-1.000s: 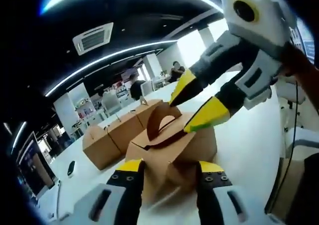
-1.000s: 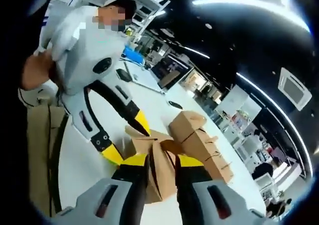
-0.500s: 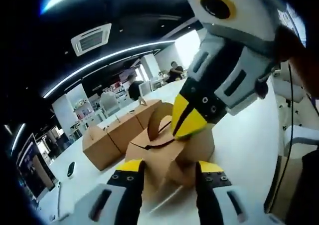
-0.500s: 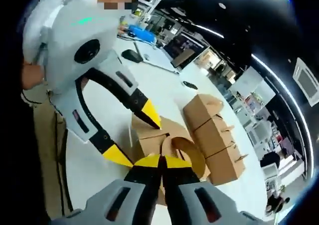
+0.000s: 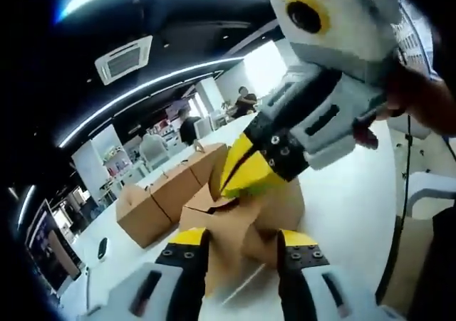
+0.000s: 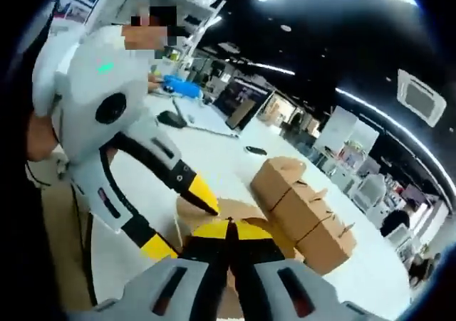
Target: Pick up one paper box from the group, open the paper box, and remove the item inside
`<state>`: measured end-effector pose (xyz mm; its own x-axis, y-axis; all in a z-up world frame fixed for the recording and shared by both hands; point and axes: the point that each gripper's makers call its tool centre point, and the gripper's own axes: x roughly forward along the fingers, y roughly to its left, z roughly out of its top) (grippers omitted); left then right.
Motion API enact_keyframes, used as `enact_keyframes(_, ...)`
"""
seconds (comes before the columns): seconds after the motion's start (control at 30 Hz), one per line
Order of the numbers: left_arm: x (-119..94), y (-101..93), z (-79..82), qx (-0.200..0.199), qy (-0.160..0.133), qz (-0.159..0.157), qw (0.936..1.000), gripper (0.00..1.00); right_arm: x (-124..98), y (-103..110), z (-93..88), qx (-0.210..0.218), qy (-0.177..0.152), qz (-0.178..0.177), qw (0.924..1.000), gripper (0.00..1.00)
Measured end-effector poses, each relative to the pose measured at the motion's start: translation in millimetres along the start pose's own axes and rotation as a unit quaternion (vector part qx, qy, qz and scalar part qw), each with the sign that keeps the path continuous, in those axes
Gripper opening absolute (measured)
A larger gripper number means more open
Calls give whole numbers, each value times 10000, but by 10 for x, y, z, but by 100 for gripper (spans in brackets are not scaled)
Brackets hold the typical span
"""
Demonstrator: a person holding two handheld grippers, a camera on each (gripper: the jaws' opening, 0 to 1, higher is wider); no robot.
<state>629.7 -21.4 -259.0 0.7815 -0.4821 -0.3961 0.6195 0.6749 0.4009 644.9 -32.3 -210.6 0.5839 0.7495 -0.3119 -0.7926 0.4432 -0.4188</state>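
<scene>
Box (image 5: 235, 225) of brown paper sits on the white table (image 5: 349, 200), right between the yellow-tipped jaws of the left gripper (image 5: 239, 239) at 6 o'clock in the left gripper view; those jaws are spread, one either side of the box, and whether they touch its sides I cannot tell. Right gripper (image 5: 239, 171) comes in from 1 o'clock, a hand (image 5: 420, 97) on its body, its yellow tips pressed together at the box's top, pinching the curved carry handle (image 5: 217, 182). Three more boxes (image 5: 167, 193) stand in a row on the table toward 9 o'clock, just behind the held one.

Right gripper view: own jaws (image 6: 228, 232) at 6 o'clock are closed tip to tip on the brown handle, box (image 6: 196, 211) just beyond them. Left gripper (image 6: 178, 218) reaches in from 9 o'clock, jaws apart, tips at the box. Row of boxes (image 6: 303, 203) lies toward 3 o'clock. Flat blue object (image 6: 182, 87) rests on the table near 11 o'clock.
</scene>
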Motion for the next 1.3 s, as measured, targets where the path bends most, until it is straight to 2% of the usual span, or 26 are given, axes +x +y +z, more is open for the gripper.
enact_keyframes(0.07, -19, 13, 50, -35, -29, -29, 10000, 38, -51, -80, -30, -1, 55, -44, 10000, 2)
enact_keyframes(0.13, -23, 56, 63, 2, -77, -39, 10000, 38, -114, -109, -130, -553, 345, 101, 9978, 2)
enact_keyframes(0.17, -27, 80, 61, 48, -76, -24, 10000, 38, -138, -145, -149, -779, 437, 19, 9960, 3)
enact_keyframes(0.23, -42, 89, 55, 115, -96, -15, 9999, 37, -183, -159, -188, -1137, 665, 30, 9913, 3)
enact_keyframes(0.27, -51, 82, 106, 199, -230, -59, 9995, 37, -204, -172, -191, -1253, 727, 49, 9894, 5)
enact_keyframes(0.3, -61, 66, 152, 229, -344, -112, 9991, 36, -212, -168, -186, -1247, 750, 83, 9893, 8)
enact_keyframes(0.43, -130, -39, 338, 135, -583, -496, 9970, 35, -190, -35, -125, -1150, 735, 592, 9889, 18)
enact_keyframes(0.47, -128, -48, 341, 133, -576, -527, 9969, 34, -171, 1, -162, -1195, 834, 697, 9869, 21)
enact_keyframes(0.53, -85, -144, 266, 97, -302, -800, 9963, 32, -127, -7, -269, -1388, 1144, 624, 9817, 23)
enact_keyframes(0.57, -58, -171, 221, 93, -187, -874, 9960, 32, -101, 8, -227, -1326, 1017, 606, 9841, 22)
enact_keyframes(0.6, -27, -186, 187, 115, -126, -914, 9957, 32, -96, 2, -224, -1280, 1023, 589, 9847, 22)
enact_keyframes(0.67, -10, -202, 180, 322, -237, -934, 9948, 32, -72, -12, -242, -1209, 1061, 549, 9855, 20)
enact_keyframes(0.73, -2, -178, 184, 341, -294, -950, 9945, 31, -54, -17, -296, -922, 1171, 493, 9876, 15)
enact_keyframes(0.8, -2, -167, 182, 293, -298, -965, 9945, 30, -40, 0, -295, -960, 1202, 480, 9869, 11)
enact_keyframes(0.83, -3, -164, 179, 289, -299, -965, 9945, 29, -41, 4, -292, -1250, 1257, 434, 9832, 10)
enact_keyframes(0.87, 50, -217, 108, 275, -299, -966, 9945, 29, -32, 31, -286, -1431, 1250, 433, 9808, 8)
enact_keyframes(0.9, 52, -222, 101, 265, -297, -965, 9945, 28, -30, 46, -284, -1597, 1232, 385, 9787, 6)
enact_keyframes(0.97, 57, -243, 99, 290, -303, -955, 9945, 28, -23, 44, -297, -1595, 1239, 259, 9790, 4)
enact_keyframes(1.1, 60, -244, 115, 300, -344, -976, 9942, 28, -29, -15, -257, -1895, 1074, -163, 9759, 2)
enact_keyframes(1.17, 50, -245, 123, 299, -327, -1008, 9939, 28, -69, -70, -180, -1743, 826, -366, 9805, 2)
enact_keyframes(1.27, 47, -259, 111, 344, -277, -1048, 9935, 28, -150, -189, -67, -1180, 404, -574, 9905, 2)
enact_keyframes(1.3, 45, -259, 106, 363, -259, -1052, 9935, 27, -199, -275, -22, -836, 176, -705, 9938, 2)
